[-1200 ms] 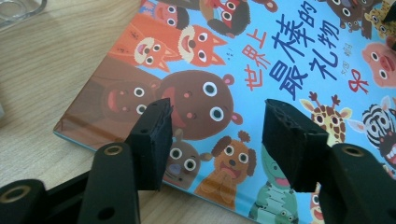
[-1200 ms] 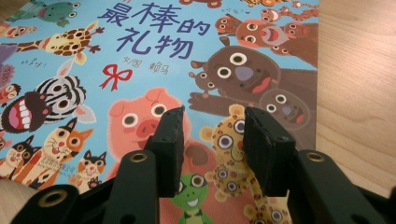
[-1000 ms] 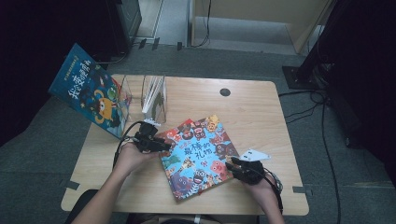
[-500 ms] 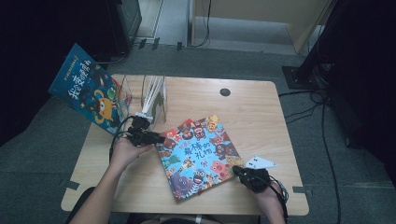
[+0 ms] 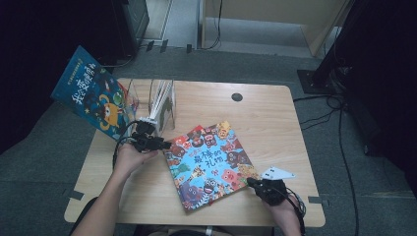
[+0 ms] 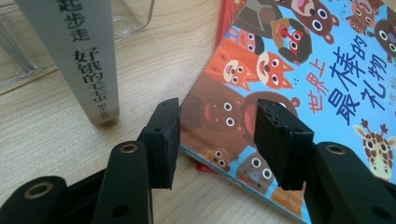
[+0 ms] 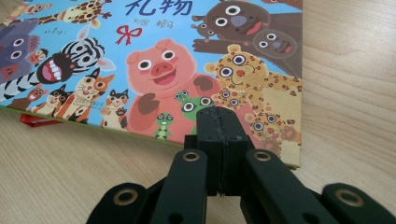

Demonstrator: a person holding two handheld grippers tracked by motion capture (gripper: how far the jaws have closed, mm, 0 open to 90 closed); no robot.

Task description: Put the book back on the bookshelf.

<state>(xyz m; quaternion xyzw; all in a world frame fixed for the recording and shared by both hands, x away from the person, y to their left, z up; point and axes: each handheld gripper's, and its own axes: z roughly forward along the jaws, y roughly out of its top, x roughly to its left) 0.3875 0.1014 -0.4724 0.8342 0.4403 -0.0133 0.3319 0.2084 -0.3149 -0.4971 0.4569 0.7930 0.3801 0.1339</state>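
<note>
Picture book (image 5: 212, 164) lies flat at the frame's centre, long axis running upper left to lower right. My left gripper (image 5: 164, 144) gapes, just widened, at its upper-left corner; my right gripper (image 5: 252, 182), pads together, rests on its lower-right corner.

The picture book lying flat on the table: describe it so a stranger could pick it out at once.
On the wooden table, just right of the clear book rack, the picture book lies flat and askew. Unlike the white books standing in the rack and the dark blue book leaning at its left, its light blue cover is crowded with cartoon animals.
</note>
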